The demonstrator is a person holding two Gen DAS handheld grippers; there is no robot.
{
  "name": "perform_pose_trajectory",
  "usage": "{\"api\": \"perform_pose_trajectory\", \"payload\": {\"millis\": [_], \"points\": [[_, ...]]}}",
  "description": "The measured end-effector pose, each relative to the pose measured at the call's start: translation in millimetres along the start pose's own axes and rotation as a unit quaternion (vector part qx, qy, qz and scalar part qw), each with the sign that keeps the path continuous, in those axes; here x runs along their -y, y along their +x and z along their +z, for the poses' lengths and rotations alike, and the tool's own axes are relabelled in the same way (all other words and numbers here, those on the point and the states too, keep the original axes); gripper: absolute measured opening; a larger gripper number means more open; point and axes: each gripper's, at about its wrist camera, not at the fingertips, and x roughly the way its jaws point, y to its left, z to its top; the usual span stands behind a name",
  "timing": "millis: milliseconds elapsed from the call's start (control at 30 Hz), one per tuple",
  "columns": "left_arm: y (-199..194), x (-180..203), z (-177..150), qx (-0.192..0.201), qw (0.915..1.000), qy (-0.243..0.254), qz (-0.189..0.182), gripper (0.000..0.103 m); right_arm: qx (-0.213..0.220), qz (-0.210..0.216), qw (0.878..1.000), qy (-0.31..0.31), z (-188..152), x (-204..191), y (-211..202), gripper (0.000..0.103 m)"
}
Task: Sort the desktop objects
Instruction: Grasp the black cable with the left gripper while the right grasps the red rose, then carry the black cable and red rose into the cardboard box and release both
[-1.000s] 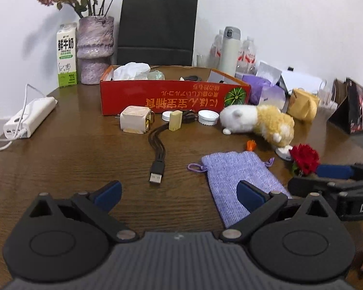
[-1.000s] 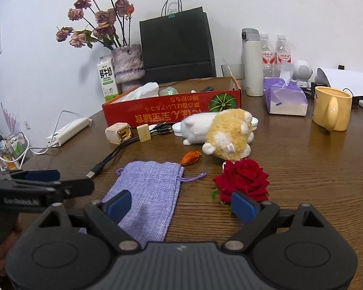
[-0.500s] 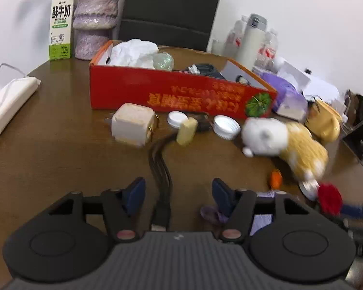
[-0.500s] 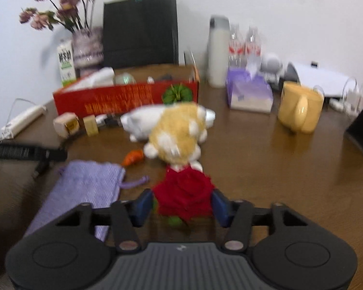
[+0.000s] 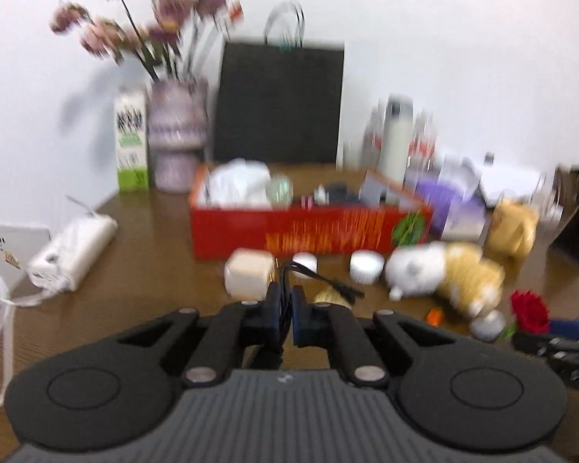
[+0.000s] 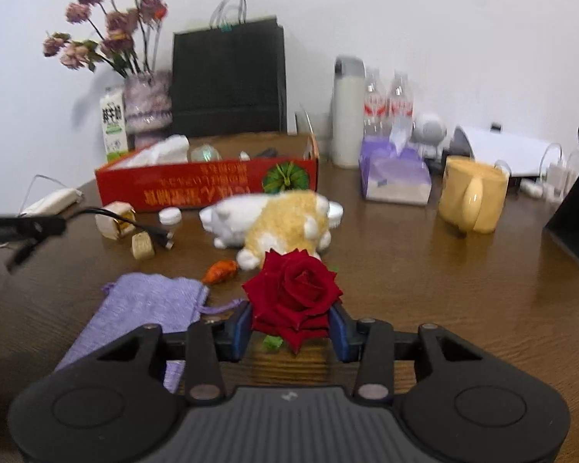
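Holding a black cable [image 5: 285, 281] pinched between its blue pads, the left hand-held gripper [image 5: 285, 318] is clamped fully tight, and the cable runs up out of the jaws and trails forward to the right, its plug ends hanging near a small yellow block [image 6: 142, 245] on the table [image 6: 424, 289]. The right hand-held gripper [image 6: 289, 326] has a red rose [image 6: 295, 293] between its pads, bloom upward and toward the far side, and its jaws are closing on the flower, the pads already against its lower petals. What the next move seems to turn on is the red box [image 6: 208, 189], the likely place for both things: it lies straight ahead and far from the left hand-held gripper, its long side running left to right across the table, with a white charger cube [image 5: 249, 276] and two white caps in the gap before it. From the right hand-held gripper the box lies far and to the left, beyond a plush toy [image 6: 278, 220] and a small orange carrot [image 6: 220, 271], so the left hand looks the nearer and has the clearer path. A purple pouch [image 6: 143, 312] lies flat at the near left of the rose.
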Motion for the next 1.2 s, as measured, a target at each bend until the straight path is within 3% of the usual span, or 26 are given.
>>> {"api": "perform_pose_trajectory", "payload": {"millis": [133,233,333,467,700,933,1067,1200], "points": [[-42,-11,13,0.044,0.9986,-0.03,-0.003,0.006,0.037,0.023,0.999,-0.013,11,-11,-26,0.04],[-60,-18,15,0.048,0.9977,-0.047,-0.01,0.006,0.044,0.054,0.997,-0.025,14,-23,-38,0.04],[-70,-16,12,0.052,0.9981,-0.034,-0.008,0.006,0.046,0.082,0.995,-0.042,12,-37,-45,0.04],[-77,-21,14,0.054,0.9977,-0.038,-0.014,0.006,0.058,0.084,0.993,-0.067,15,-53,-49,0.04],[-55,-27,44,0.073,0.9962,-0.04,-0.025,0.006,0.071,0.109,0.991,-0.04,50,-40,-38,0.04],[28,-20,115,0.087,0.9962,0.0,-0.006,0.006,0.059,0.121,0.99,-0.039,129,-27,26,0.04],[127,-34,148,0.01,0.9992,-0.038,-0.008,0.006,0.037,0.133,0.989,-0.05,180,-26,91,0.041],[221,-53,158,-0.061,0.9939,-0.091,0.011,0.006,-0.008,0.114,0.991,-0.073,214,-32,169,0.041]]}}
